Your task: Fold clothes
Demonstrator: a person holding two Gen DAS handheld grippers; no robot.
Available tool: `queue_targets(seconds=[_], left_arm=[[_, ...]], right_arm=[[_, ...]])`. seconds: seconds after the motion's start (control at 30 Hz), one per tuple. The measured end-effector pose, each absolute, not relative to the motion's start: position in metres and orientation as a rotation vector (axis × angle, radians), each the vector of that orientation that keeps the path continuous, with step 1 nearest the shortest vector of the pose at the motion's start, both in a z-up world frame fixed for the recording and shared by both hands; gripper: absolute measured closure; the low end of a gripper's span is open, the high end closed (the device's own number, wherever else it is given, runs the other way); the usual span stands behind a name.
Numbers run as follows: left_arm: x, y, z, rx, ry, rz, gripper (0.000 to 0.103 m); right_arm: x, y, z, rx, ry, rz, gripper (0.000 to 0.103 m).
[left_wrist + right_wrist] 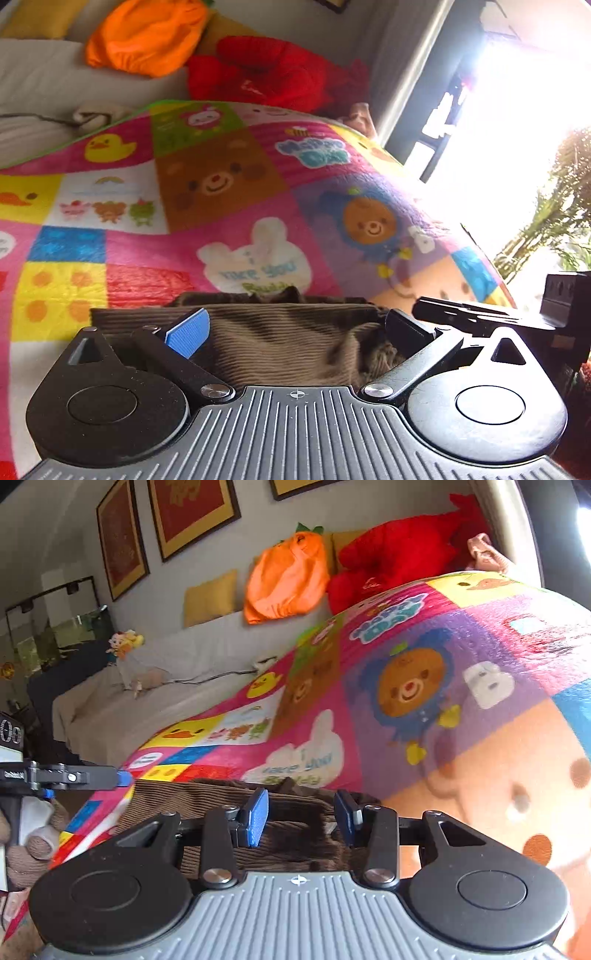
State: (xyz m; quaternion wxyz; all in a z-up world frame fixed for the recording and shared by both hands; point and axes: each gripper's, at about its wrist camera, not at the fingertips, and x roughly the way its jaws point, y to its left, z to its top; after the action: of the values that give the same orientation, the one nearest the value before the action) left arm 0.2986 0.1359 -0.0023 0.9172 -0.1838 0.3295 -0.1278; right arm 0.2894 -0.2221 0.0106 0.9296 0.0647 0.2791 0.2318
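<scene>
Patchwork cartoon blanket [229,206] in pink, yellow, purple and brown squares, printed with bears, ducks and a rabbit, covers the bed and fills the middle of both views. Its green-trimmed far edge curves across pale grey bedding [40,81], and its right side rolls down out of sight toward a glaring window [509,122]. Broad flat blanket lies open ahead of both tools. At the head of the bed a red plush toy [399,561] leans beside an orange carrot-shaped plush [286,579], with a mustard yellow cushion [208,598] further left below framed red-and-gold pictures [188,513] on the wall.

At the near edge of the blanket lies the brown ribbed corduroy garment [288,343], bunched, its upper hem running straight across just ahead of both tools. In the right wrist view its left corner ends near the blanket's edge, where the bed drops away.

The left tongs [295,336] stand wide apart, the corduroy lying between the blue pad [188,332] and the dark right finger, neither visibly pressing on it. The right tongs [304,818] are also parted, blue pads [255,818] straddling a raised fold of the cloth without clamping it. Each tool's tip shows at the side of the other's view, close by.
</scene>
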Motion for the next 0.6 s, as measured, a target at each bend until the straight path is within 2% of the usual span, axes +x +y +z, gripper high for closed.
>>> queue_targets(seconds=[0.13,0.2,0.3,0.37,0.43,0.6], left_arm=[[0.301,0.137,-0.004,-0.384,0.701,-0.245,0.000],[0.302,0.137,-0.005,-0.387,0.713,-0.236,0.000],[0.304,0.137,-0.007,-0.392,0.730,-0.222,0.000],[0.305,0.142,-0.006,-0.407,0.744,-0.199,0.000],[0.306,0.156,-0.003,-0.449,0.763,-0.146,0.000],[0.323,0.161,-0.024,-0.503,0.846,-0.139,0.000]], right_arm=[[0.314,-0.208,-0.017,0.114,0.706,0.457,0.063],[0.321,-0.206,-0.036,0.105,0.744,0.445,0.067],[0.313,-0.204,-0.022,0.055,0.707,0.458,0.066],[0.309,-0.208,-0.006,0.037,0.652,0.458,0.059],[0.314,-0.214,0.007,0.006,0.614,0.407,0.058],[0.356,-0.221,-0.009,-0.007,0.666,0.318,0.058]])
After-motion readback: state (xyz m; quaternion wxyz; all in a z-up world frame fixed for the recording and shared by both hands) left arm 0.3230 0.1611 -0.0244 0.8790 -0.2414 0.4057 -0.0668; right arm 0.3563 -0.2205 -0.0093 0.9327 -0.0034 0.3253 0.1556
